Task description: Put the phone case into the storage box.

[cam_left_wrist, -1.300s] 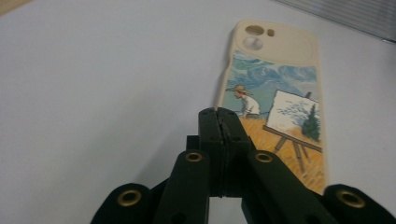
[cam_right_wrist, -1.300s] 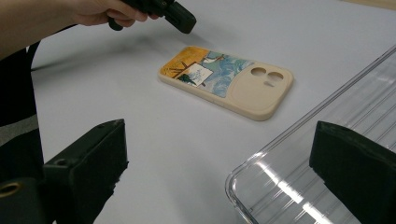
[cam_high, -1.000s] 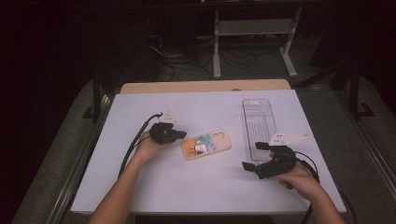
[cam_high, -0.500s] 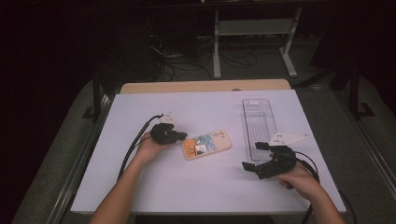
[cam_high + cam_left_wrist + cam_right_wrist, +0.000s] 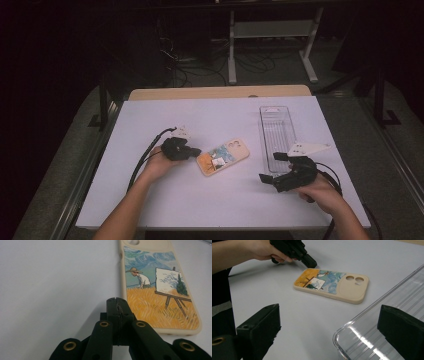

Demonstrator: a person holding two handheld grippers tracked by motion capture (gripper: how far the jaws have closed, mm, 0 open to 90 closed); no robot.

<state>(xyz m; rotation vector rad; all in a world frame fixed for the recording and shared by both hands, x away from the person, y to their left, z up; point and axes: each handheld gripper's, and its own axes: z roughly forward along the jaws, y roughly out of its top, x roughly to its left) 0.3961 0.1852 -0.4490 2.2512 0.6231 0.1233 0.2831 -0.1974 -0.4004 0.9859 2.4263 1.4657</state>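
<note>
One phone case (image 5: 223,157) with a painted picture lies flat on the white counter (image 5: 210,200). The left gripper (image 5: 194,151) rests just beside its near end, with both jaws pressed together on nothing. The right gripper (image 5: 272,167) has its jaws wide apart, near a clear plastic tray (image 5: 276,131).

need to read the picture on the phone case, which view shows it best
The left gripper view: the phone case lies close, so its painter, easel and wheat field read clearly. The right gripper view shows the whole case with its camera cutouts, the picture small. The high view shows the case tiny.
</note>
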